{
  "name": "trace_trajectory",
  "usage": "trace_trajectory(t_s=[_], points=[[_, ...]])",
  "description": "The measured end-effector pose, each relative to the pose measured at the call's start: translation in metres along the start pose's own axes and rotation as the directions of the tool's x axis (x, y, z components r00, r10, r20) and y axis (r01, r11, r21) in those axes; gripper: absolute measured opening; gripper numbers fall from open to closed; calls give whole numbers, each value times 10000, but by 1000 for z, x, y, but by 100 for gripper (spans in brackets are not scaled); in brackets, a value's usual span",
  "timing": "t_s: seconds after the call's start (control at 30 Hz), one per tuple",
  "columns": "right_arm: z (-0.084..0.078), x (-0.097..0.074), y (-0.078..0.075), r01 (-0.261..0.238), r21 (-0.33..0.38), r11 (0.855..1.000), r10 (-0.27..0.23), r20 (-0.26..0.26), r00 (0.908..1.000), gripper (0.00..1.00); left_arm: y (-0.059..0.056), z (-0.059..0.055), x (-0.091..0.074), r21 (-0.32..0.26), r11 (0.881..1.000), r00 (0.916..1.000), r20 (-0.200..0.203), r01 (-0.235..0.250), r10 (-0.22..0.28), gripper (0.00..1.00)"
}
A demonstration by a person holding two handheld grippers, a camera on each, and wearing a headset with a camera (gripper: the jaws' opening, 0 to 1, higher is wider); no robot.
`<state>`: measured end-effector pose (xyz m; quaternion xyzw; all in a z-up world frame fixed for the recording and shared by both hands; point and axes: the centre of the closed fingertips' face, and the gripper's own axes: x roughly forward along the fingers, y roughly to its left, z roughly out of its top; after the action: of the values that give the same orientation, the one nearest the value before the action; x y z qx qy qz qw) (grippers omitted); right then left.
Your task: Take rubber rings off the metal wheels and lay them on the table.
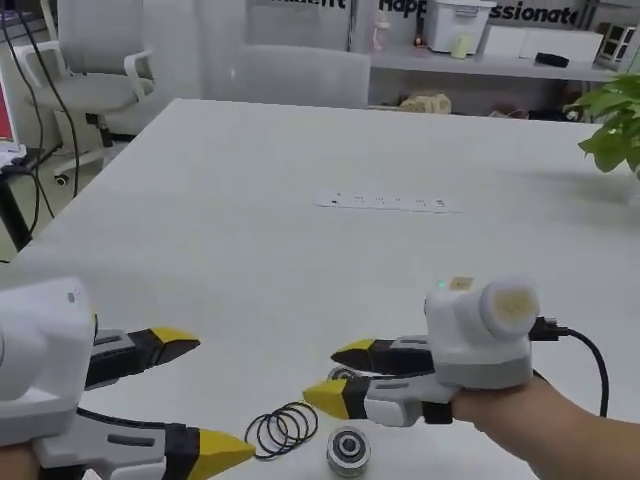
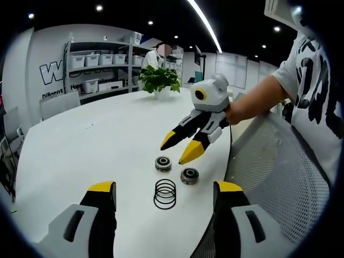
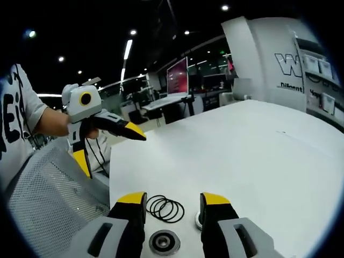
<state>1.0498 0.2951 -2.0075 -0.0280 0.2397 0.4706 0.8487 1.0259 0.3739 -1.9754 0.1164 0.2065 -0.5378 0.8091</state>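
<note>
Works over a white table (image 1: 300,250). Holds the left gripper (image 1: 222,398) spread wide, the right gripper (image 1: 320,372) less so — both empty, gripping nothing. Has two metal wheels (image 1: 348,447) near the right tips — rubber rings (image 1: 283,428) lying loose on the table beside them.

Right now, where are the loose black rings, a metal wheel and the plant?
loose black rings (image 1: 283,428), head view, middle of the pile
metal wheel (image 1: 348,449), head view, its hub
plant (image 1: 610,130), head view, its leaves
</note>
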Motion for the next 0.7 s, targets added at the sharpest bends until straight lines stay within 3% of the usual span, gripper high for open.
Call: trace_trajectory(t_s=[0.4, 0.7], points=[[-7, -26, -3, 190, -720, 9972, -207, -221, 9995, 51, 0, 6, 5, 149, 9999, 10000, 0, 52, -52, 73], [-14, -48, -9, 443, -737, 9963, -460, -205, 9987, 61, 0, 14, 11, 237, 9996, 9999, 36, 156, -157, 74]])
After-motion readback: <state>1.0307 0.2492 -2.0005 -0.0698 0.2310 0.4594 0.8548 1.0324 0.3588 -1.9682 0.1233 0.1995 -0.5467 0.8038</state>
